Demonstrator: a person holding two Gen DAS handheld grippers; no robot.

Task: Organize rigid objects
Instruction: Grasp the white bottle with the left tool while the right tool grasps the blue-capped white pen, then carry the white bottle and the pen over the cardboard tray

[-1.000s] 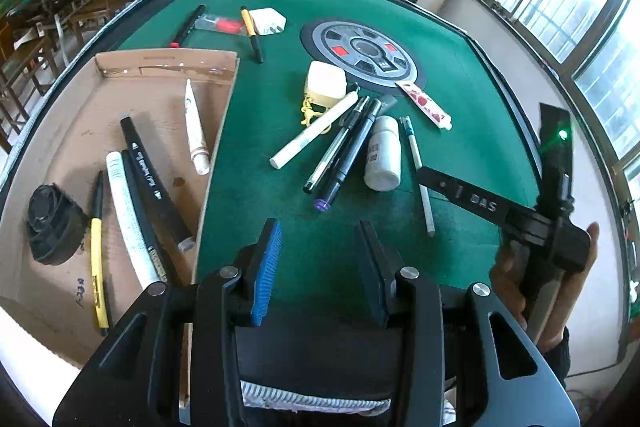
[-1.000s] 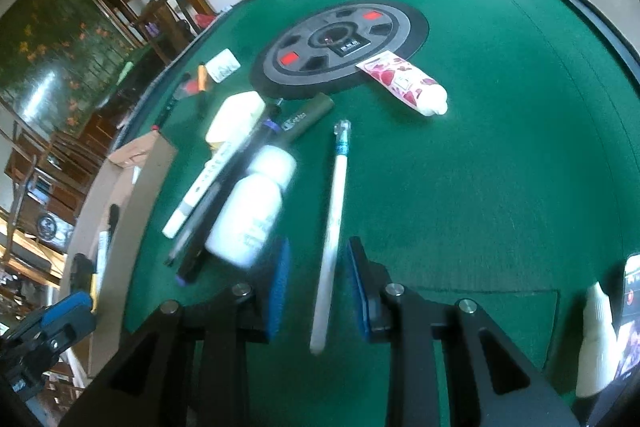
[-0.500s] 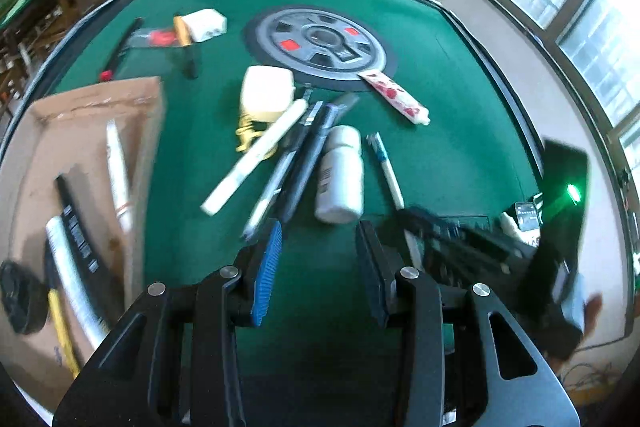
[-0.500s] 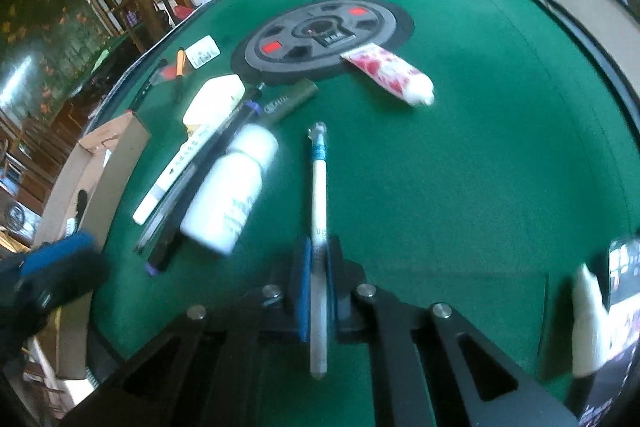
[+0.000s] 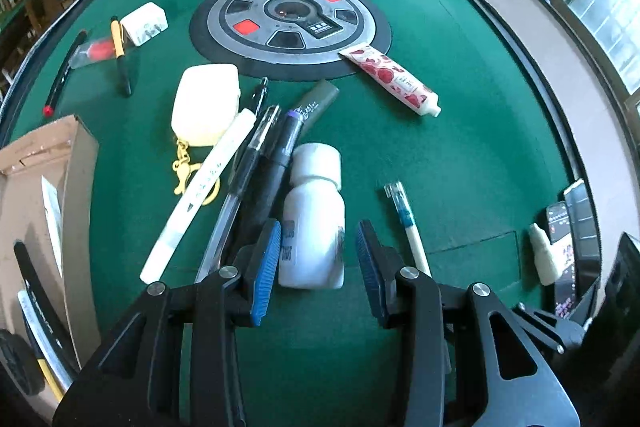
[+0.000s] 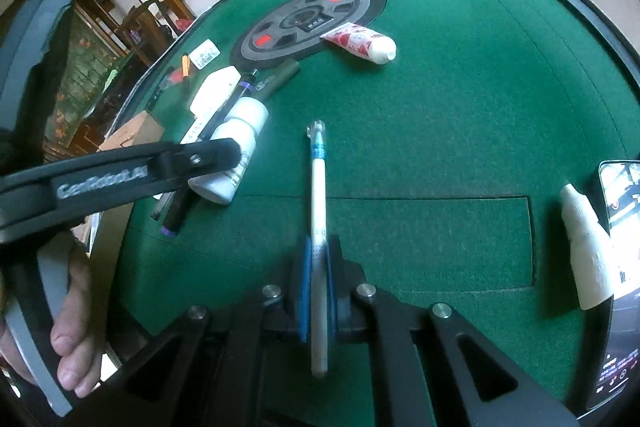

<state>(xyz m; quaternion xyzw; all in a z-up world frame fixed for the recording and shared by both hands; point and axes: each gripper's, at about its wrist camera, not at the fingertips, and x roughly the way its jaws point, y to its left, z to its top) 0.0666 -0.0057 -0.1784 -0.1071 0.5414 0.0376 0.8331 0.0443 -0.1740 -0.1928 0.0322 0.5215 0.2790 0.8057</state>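
Note:
My right gripper [image 6: 318, 255] is shut on a thin white pen with a blue band [image 6: 319, 187], its tip pointing away over the green table; the pen also shows in the left wrist view [image 5: 404, 219]. My left gripper [image 5: 316, 251] is open, its blue pads on either side of a lying white bottle [image 5: 314, 223], not touching it. The bottle also shows in the right wrist view [image 6: 232, 151], partly hidden behind the left gripper's finger [image 6: 216, 155]. Several pens and markers [image 5: 256, 171] lie left of the bottle.
A cardboard box [image 5: 48, 211] with pens in it stands at the left. A white case with a gold clasp [image 5: 204, 103], a red-patterned tube [image 5: 392, 79] and a round grey disc [image 5: 290, 23] lie further off. Phones [image 5: 568, 227] and a small white bottle [image 6: 586, 243] sit at the right edge.
My right gripper closed on the white pen and lifted its near end. My left gripper moved right from the box, forward around the white bottle, still open.

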